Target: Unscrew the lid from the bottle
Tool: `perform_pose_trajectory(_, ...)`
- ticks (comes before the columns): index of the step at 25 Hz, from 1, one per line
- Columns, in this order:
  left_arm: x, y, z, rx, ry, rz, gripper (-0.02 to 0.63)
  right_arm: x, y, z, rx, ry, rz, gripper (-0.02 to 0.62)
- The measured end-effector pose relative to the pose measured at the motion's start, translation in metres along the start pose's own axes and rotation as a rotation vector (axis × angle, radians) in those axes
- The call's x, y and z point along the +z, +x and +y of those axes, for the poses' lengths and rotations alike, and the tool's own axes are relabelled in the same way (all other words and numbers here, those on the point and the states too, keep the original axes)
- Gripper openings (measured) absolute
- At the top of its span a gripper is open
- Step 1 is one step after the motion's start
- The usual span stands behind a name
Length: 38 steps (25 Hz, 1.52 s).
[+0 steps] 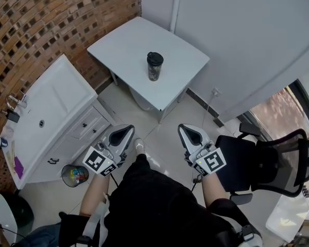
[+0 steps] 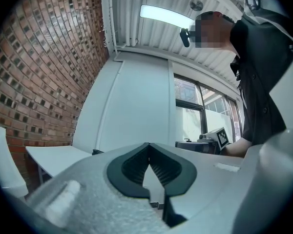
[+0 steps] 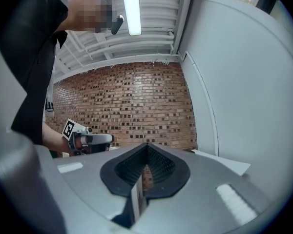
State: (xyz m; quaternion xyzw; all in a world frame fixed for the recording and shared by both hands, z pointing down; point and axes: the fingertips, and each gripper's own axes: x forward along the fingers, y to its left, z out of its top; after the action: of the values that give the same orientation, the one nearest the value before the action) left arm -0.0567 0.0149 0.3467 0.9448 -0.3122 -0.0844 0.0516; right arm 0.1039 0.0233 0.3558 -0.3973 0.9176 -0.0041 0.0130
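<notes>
Left gripper [image 1: 123, 134]: jaws pressed together, empty.
Right gripper [image 1: 187, 133]: jaws pressed together, empty.
Bottle [image 1: 154, 68]: upright on white table [image 1: 121, 45], lid [image 1: 155, 57] on, well apart from both grippers, ahead and between them.

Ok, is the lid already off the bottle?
No, the black lid sits on the bottle standing on the white table.

The person holds both grippers out in front, side by side and apart, pointing forward roughly level. The left gripper [image 1: 127, 130] has its jaws pressed together with nothing between them, and so has the right gripper [image 1: 185, 130]. The left forearm [image 1: 92, 189] and right forearm [image 1: 213, 187] reach forward, bare.
</notes>
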Motion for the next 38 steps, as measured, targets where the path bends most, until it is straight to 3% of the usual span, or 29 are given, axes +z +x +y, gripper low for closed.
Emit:
perform_pose_trajectory(11,0.015,0.072,0.104,-0.059,-0.002,-0.033,0.003,0.029,0.099,-0.082,-0.040,-0.013,-0.025,0.006)
perform_pose_trajectory(20,-0.005,0.098,0.186,-0.061,0.009,0.035,0.003,0.008,0.182,-0.109,-0.041,-0.017,0.016,0.006)
perform_pose_trajectory(31,-0.044,0.149,0.220,-0.106,-0.055,0.106,0.003,-0.018,0.212,-0.153,-0.030,0.046,0.069,0.006)
perform_pose_trajectory(36,-0.078,0.178,0.233,-0.060,-0.034,0.166,0.006,-0.035,0.219,-0.188,-0.013,0.085,0.074,0.006)
perform_pose_trajectory(38,-0.097,0.187,0.240,-0.030,-0.030,0.195,0.077,-0.045,0.221,-0.205,-0.033,0.140,0.070,0.006)
